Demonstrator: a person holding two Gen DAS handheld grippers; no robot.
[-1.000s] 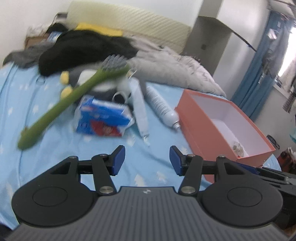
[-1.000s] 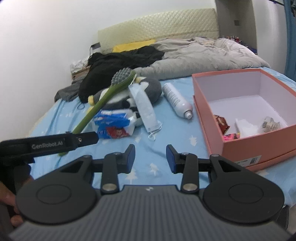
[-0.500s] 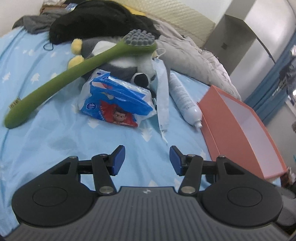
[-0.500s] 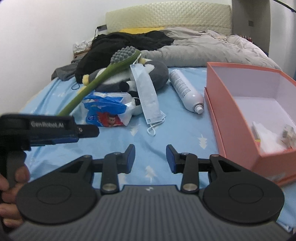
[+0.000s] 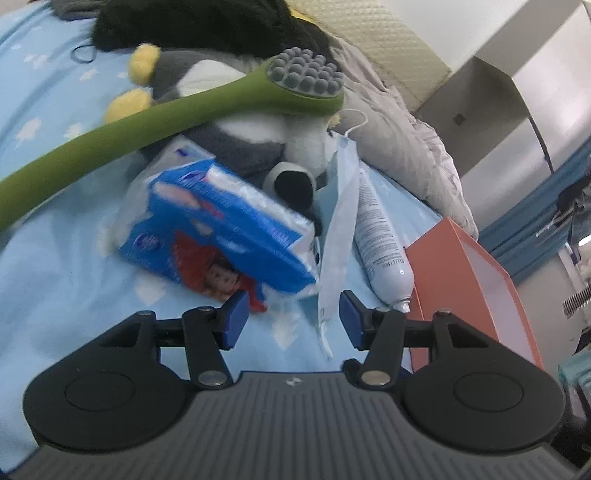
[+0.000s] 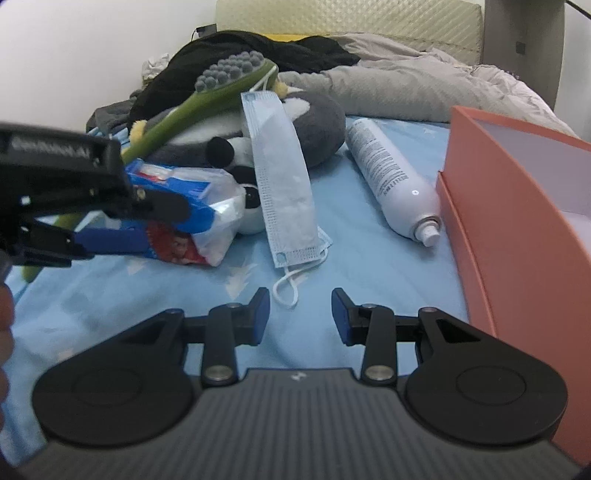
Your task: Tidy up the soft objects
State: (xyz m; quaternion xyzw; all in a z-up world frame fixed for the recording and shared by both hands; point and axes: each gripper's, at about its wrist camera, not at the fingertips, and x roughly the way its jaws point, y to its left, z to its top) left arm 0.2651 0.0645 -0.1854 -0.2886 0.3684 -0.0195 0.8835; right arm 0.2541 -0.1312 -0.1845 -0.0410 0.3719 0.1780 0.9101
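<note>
A blue tissue pack (image 5: 221, 236) lies on the blue bed sheet (image 5: 55, 280), against a grey and white plush penguin (image 5: 229, 147). My left gripper (image 5: 291, 317) is open, its fingers just short of the pack's near corner. In the right wrist view the left gripper (image 6: 147, 218) sits beside the pack (image 6: 192, 206). A blue face mask (image 6: 288, 184) drapes off the plush (image 6: 317, 122). My right gripper (image 6: 300, 314) is open and empty just before the mask's ear loop. An orange box (image 6: 517, 206) stands at the right.
A green long-handled brush (image 5: 155, 118) lies across the plush. A white spray bottle (image 6: 391, 177) lies between the mask and the box. Black clothes (image 6: 251, 51) and a grey duvet (image 6: 406, 88) are piled behind. The padded headboard (image 6: 351, 18) is at the back.
Both grippers have moved forward and lower toward the pile. The left gripper has closed in on the tissue pack, the right on the mask. Both stay open.
</note>
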